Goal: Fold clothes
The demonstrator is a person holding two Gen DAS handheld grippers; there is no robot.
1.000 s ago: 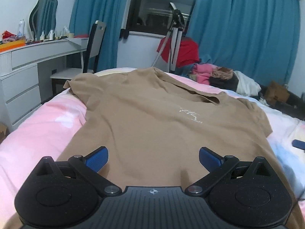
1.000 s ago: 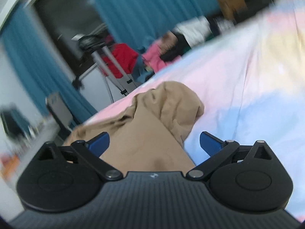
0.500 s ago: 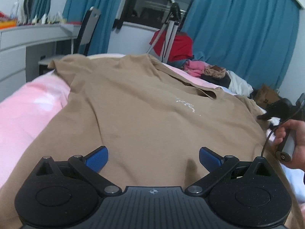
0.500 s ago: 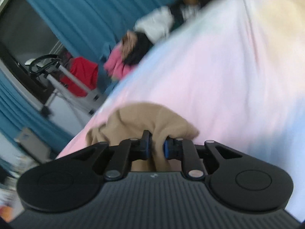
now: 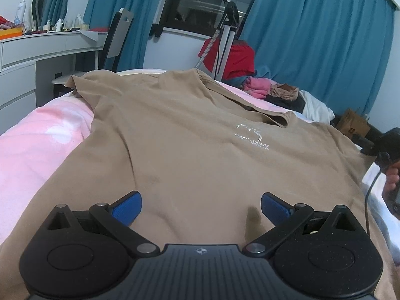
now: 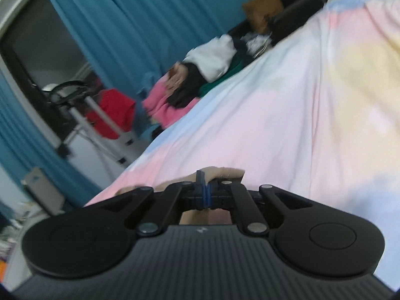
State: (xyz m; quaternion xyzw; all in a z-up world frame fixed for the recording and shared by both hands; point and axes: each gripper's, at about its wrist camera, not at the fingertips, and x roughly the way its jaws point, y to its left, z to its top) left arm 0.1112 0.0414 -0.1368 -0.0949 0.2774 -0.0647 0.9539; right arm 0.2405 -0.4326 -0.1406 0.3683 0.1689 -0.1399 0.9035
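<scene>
Since a second ago my right claw (image 6: 203, 195) has closed, pinching the tan T-shirt (image 5: 190, 145) on the pastel bed (image 6: 300, 115); my left claw (image 5: 201, 207) gapes empty above it.

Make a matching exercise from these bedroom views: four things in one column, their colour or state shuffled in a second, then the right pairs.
Column one:
1. short-sleeved cotton T-shirt
2. left gripper
3. right gripper
4. long window curtains

Column two:
A. open above the cloth
B. teal blue
C. tan, spread flat on the bed
D. shut on a fold of tan cloth

Pairs: 1-C, 2-A, 3-D, 4-B
</scene>
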